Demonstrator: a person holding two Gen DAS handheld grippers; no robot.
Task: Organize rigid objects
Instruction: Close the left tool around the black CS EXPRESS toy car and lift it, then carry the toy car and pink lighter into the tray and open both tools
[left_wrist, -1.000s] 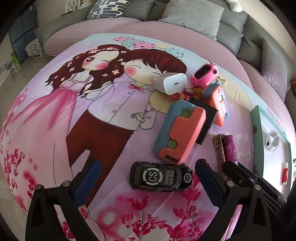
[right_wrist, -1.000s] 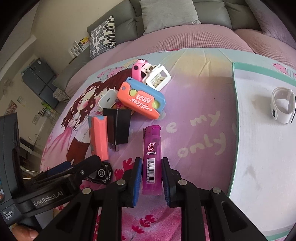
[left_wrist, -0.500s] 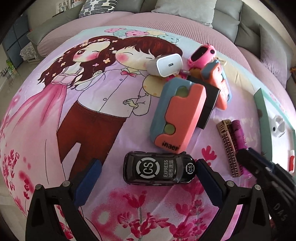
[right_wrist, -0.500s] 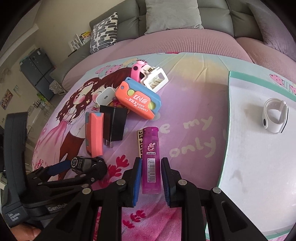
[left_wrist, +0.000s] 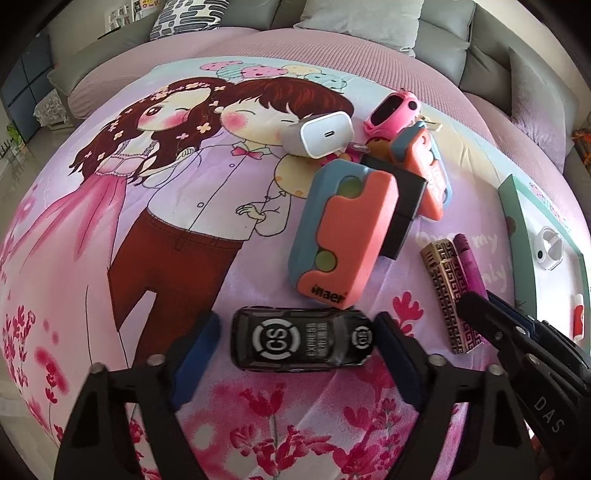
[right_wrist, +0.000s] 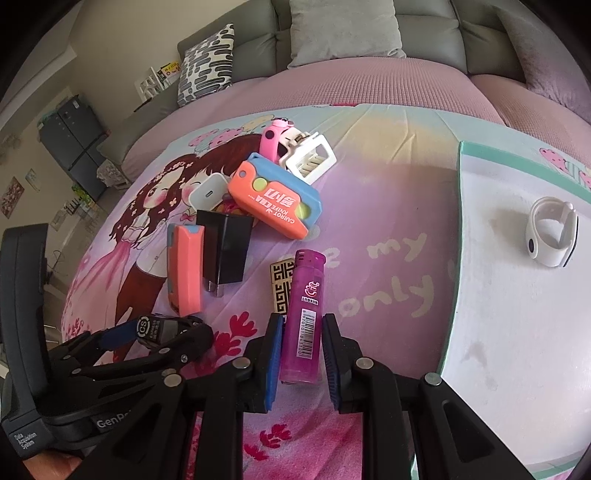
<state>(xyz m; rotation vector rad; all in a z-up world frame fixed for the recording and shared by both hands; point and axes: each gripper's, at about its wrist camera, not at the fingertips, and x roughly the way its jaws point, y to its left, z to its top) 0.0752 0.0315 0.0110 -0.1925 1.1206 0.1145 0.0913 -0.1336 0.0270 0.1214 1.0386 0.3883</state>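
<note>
A black toy car (left_wrist: 301, 339) lies sideways on the cartoon blanket between the pads of my left gripper (left_wrist: 295, 343). The jaws are narrowing round it with a small gap on each side. My right gripper (right_wrist: 302, 350) is shut on a purple lighter (right_wrist: 303, 317), which stays tilted against a gold patterned lighter (right_wrist: 280, 282). The white tray (right_wrist: 517, 314) with a teal rim lies to the right and holds a white ring-shaped holder (right_wrist: 552, 230).
A pile sits beyond: two orange and blue carrot knives (left_wrist: 345, 236) (right_wrist: 275, 201), a black block (right_wrist: 225, 251), a white charger (left_wrist: 321, 134), a pink toy (left_wrist: 391, 112) and a white clip (right_wrist: 310, 157). A grey sofa with cushions (right_wrist: 343, 29) runs behind.
My left gripper has moved forward to the toy car and its jaws have narrowed round it. My right gripper has stayed shut on the purple lighter, which has tilted a little.
</note>
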